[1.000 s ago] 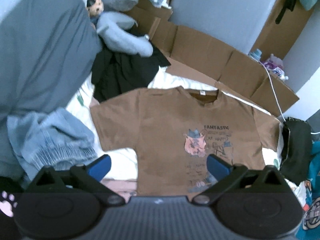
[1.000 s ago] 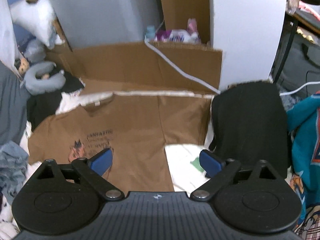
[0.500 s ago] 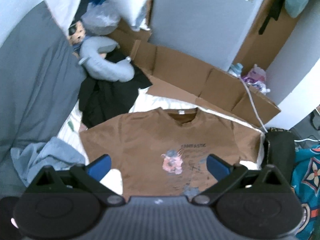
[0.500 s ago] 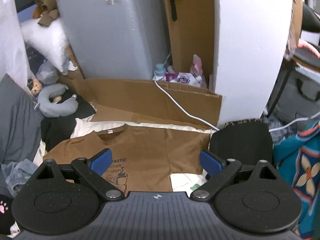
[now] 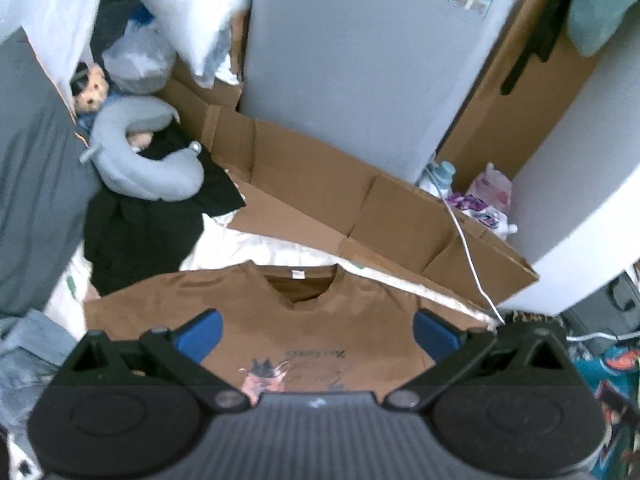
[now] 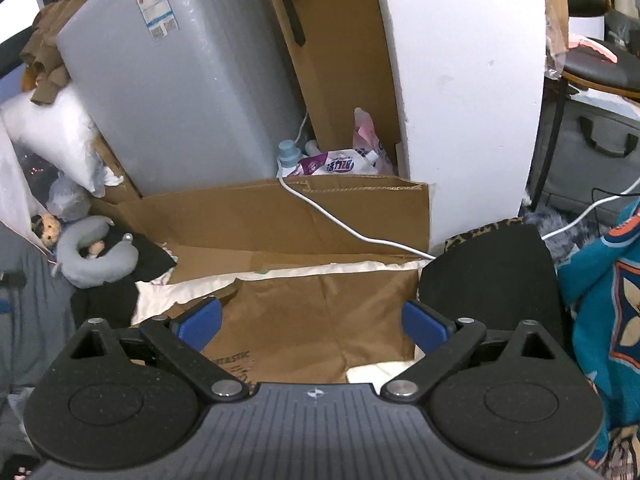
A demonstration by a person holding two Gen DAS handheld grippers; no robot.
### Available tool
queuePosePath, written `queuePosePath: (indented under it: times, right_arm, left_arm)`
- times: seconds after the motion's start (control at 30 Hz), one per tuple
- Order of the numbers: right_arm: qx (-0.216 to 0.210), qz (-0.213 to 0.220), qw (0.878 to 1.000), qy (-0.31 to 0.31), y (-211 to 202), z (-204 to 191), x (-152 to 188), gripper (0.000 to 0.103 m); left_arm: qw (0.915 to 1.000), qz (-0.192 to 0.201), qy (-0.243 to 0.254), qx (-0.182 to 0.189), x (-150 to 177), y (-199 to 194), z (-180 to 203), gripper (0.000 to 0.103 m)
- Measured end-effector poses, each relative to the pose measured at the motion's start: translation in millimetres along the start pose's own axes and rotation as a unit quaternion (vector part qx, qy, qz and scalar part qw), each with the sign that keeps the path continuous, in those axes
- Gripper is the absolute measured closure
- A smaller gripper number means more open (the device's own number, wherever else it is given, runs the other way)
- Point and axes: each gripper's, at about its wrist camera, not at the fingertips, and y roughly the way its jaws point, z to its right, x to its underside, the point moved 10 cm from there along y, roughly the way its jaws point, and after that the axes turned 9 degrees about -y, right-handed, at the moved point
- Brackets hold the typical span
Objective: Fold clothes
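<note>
Both hand-held grippers were released, jaws spread wide, gripping nothing. Left hand-held gripper (image 5: 316, 332) hung above the brown T-shirt (image 5: 320, 320), its blue pads (image 5: 200, 334) framing the collar region. Right hand-held gripper (image 6: 312, 326) hung above the shirt's right sleeve area, with one pad over the brown fabric and the other pad (image 6: 424, 326) in front of a black garment (image 6: 492, 280).

The brown T-shirt (image 6: 316, 312) lay flat and face up on a white sheet (image 5: 256, 248), collar pointing toward the far wall, sleeves spread to either side. A printed graphic with dark lettering (image 5: 288, 364) showed on its chest, partly hidden by the gripper body.

A flattened cardboard box (image 5: 352, 204) stood along the far edge of the sheet, just beyond the collar. A white cable (image 6: 340, 224) ran across the cardboard down toward the black garment. A grey neck pillow (image 5: 148, 164) rested on a pile of black clothing (image 5: 140, 236) to the left of the shirt, with a small plush toy (image 5: 90, 94) beside it. A crumpled denim item (image 5: 28, 344) lay near the shirt's left sleeve. A teal patterned fabric (image 6: 600, 304) lay at the far right, next to the black garment. A tall grey appliance wrapped in plastic (image 6: 180, 92) stood behind the cardboard.
</note>
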Motion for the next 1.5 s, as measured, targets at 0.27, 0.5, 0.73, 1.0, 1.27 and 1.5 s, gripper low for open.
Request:
queuePosePath:
  times: [0.27,0.5,0.73,1.0,1.27,1.5]
  right_arm:
    - [-0.005,-0.019,0.998,0.062,78.3,28.7,46.3,0.004]
    - [0.0,-0.023,0.996,0.086,152.6,40.0,82.9,0.004]
    - [0.012,-0.015,0.991,0.133,190.0,49.5,122.6,0.004]
    - [0.023,0.031,0.99,0.135,225.5,84.4,167.1,0.009]
    - [0.011,0.088,0.982,0.169,246.1,109.4,185.4,0.013]
    - [-0.011,0.081,0.98,0.18,272.1,96.7,207.3,0.026]
  left_arm:
    - [0.9987,-0.011,0.046,0.017,19.0,101.3,59.8,0.001]
    - [0.9956,-0.044,0.079,0.025,54.7,198.6,94.0,0.001]
    - [0.9906,-0.076,0.113,0.012,95.4,242.8,100.8,0.001]
    - [0.9812,-0.089,0.168,0.037,130.0,287.8,123.7,0.002]
    - [0.973,-0.095,0.199,0.069,151.8,305.9,144.1,0.003]
    - [0.9544,-0.09,0.269,0.092,186.4,308.3,168.3,0.01]
